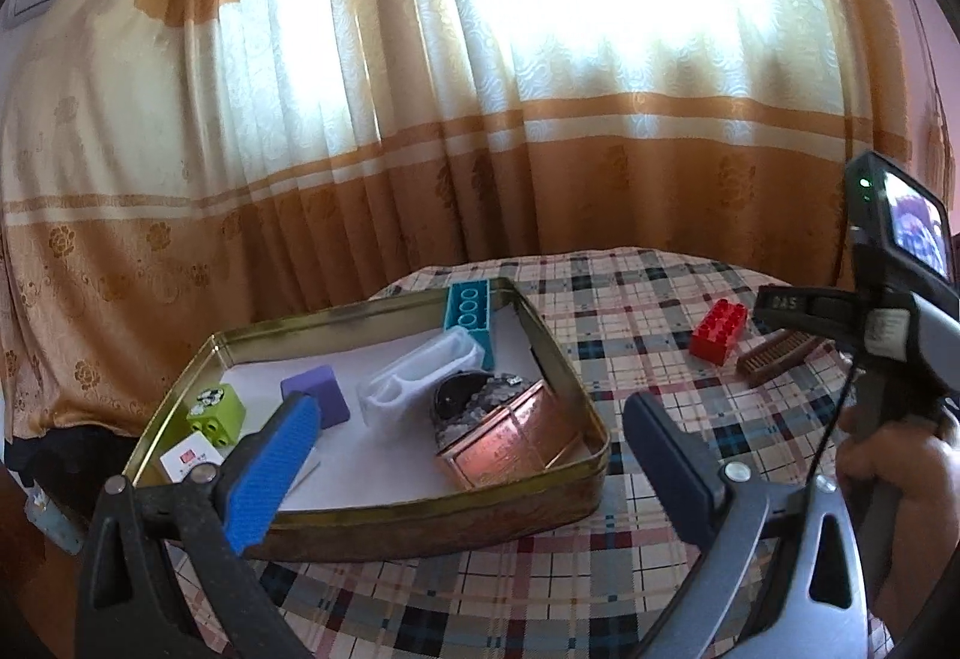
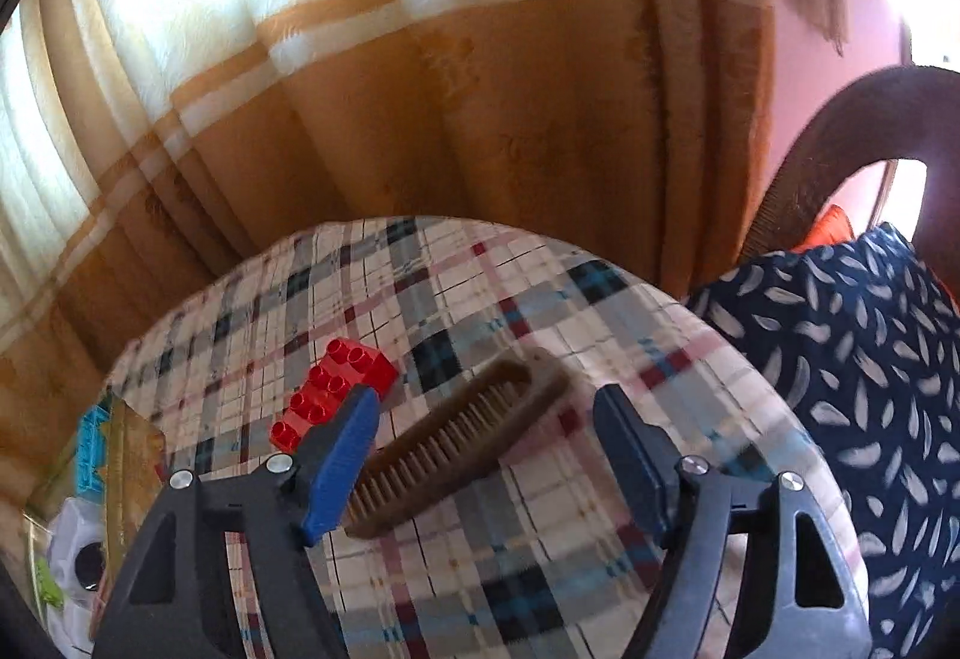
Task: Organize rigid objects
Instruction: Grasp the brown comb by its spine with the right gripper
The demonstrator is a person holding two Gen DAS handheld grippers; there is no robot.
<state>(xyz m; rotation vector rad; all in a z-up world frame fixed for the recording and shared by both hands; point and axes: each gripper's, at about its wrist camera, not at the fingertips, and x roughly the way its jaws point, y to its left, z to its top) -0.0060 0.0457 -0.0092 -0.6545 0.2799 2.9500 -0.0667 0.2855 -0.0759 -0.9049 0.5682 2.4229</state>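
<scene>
Right wrist: right gripper (image 2: 486, 455) apparently open around wooden comb (image 2: 456, 449).

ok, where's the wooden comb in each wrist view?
Left wrist: wooden comb lies far right on the plaid cloth, just right of the red brick.
Right wrist: wooden comb sits lower centre, between the open fingers of the right gripper, untouched.
Shared landmark: the red brick, immediately left of the comb in both views.

Left tongs (image 1: 474, 455) open over gold tin (image 1: 390, 515), red brick (image 1: 719, 330) beside comb (image 1: 774, 353)
</scene>
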